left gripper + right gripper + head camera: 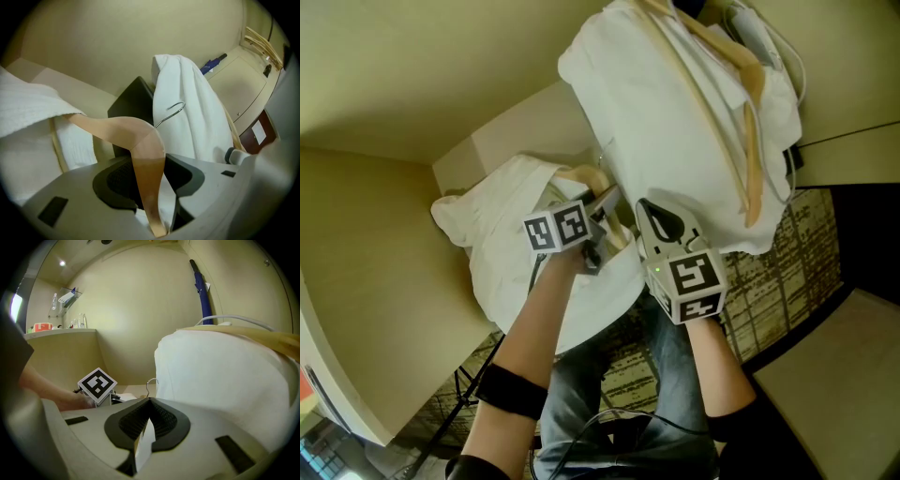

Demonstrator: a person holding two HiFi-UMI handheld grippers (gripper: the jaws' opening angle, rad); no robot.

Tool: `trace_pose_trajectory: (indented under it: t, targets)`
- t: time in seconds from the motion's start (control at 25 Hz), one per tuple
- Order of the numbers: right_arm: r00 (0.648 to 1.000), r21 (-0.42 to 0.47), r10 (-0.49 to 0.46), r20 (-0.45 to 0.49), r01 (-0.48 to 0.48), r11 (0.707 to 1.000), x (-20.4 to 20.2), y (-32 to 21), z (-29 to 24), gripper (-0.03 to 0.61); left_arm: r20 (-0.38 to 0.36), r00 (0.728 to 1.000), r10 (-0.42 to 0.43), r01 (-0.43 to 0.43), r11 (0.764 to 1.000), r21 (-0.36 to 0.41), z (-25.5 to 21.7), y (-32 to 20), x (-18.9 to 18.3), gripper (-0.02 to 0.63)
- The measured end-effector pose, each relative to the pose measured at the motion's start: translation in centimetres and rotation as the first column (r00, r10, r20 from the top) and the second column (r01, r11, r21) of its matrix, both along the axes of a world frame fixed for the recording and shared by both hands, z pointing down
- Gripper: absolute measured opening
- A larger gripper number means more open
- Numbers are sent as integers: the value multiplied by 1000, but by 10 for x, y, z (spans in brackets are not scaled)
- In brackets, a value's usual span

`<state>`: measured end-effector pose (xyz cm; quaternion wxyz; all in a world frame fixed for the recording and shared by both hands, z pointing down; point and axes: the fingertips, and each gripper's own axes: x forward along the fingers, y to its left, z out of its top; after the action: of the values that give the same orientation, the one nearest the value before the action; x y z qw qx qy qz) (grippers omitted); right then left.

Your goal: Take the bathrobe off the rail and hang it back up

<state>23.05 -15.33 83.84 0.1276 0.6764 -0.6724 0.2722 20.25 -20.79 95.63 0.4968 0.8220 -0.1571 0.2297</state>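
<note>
Between the jaws of the left gripper (151, 197), at lower centre, a wooden hanger (136, 136) is clamped. A fold of the white bathrobe (497, 248), draped over that hanger left of centre, is pinched by the closed right gripper (146, 432).

The robe (28, 108) is white terry cloth, nubbly and matt. The hanger (117, 131) is pale wood, smooth with a soft sheen; its hook (171, 111) is bright metal wire. The left tool (149, 180) is matt grey plastic, its pads (115, 180) black and finely ribbed. The carpet (787, 253) looks low-piled and matt.
</note>
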Motion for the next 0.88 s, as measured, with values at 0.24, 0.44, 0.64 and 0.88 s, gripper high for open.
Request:
trace_pose_trajectory:
  t: [0.24, 0.44, 0.64, 0.88]
  targets:
    - [1000, 19, -5, -2, 5, 1000, -6, 2, -21, 17, -25, 1000, -3, 4, 999, 54, -39, 2, -6, 195]
    - [1000, 56, -19, -11, 20, 998, -22, 4, -79, 17, -54, 998, -35, 40, 995, 96, -108, 1, -20, 195]
    - [998, 124, -37, -48, 43, 991, -42, 8, -171, 17, -109, 989, -99, 113, 984, 137, -204, -7, -45, 195]
    - [993, 192, -88, -83, 102, 976, -81, 19, -286, 17, -216, 961, -173, 211, 963, 168, -327, -7, -95, 195]
